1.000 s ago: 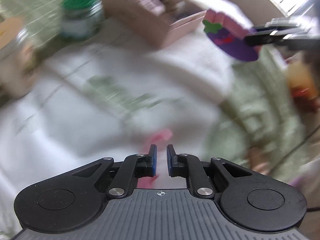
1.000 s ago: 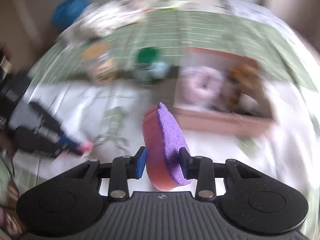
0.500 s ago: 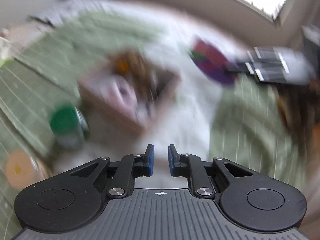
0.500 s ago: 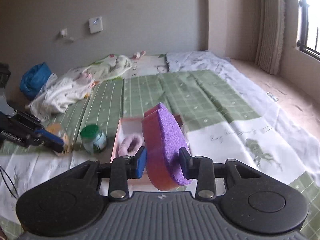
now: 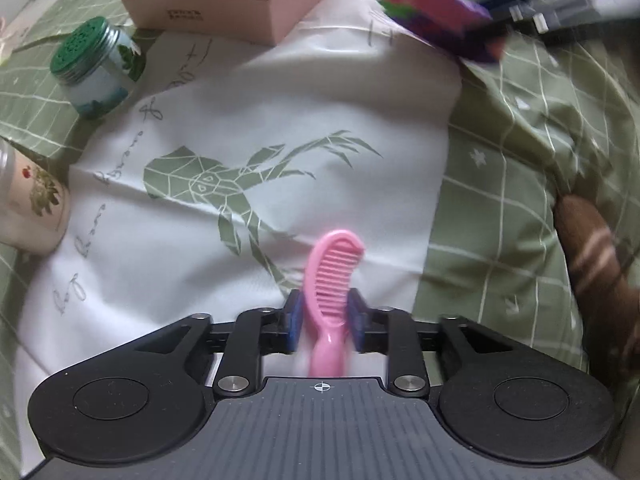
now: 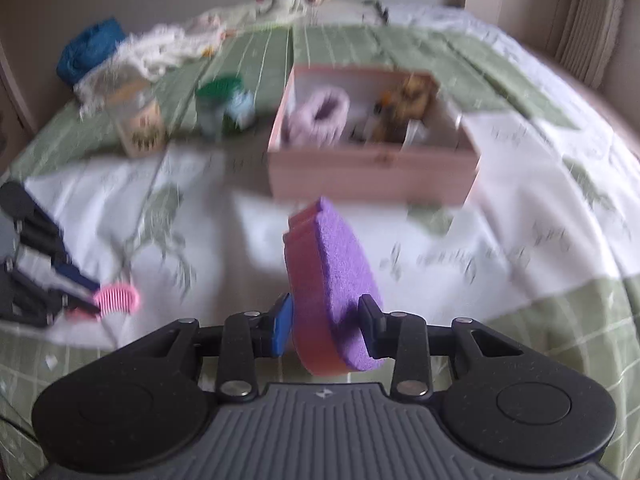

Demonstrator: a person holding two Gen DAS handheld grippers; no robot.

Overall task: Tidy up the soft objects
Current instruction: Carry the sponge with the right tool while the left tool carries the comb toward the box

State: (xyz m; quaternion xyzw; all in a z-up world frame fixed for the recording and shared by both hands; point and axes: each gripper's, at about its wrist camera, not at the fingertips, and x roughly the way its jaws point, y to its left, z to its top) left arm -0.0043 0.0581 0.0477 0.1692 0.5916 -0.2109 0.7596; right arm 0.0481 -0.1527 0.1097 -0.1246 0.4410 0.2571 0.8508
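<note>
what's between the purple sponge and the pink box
Only bare white bedsheet separates the purple sponge from the pink box, seen in the right wrist view.

On the bedspread (image 6: 500, 240), a box (image 6: 372, 168) is set behind a sponge (image 6: 336, 280), two jars (image 6: 140, 124) (image 6: 222, 106) left of it, a comb (image 6: 118, 300) lying further forward left.
</note>
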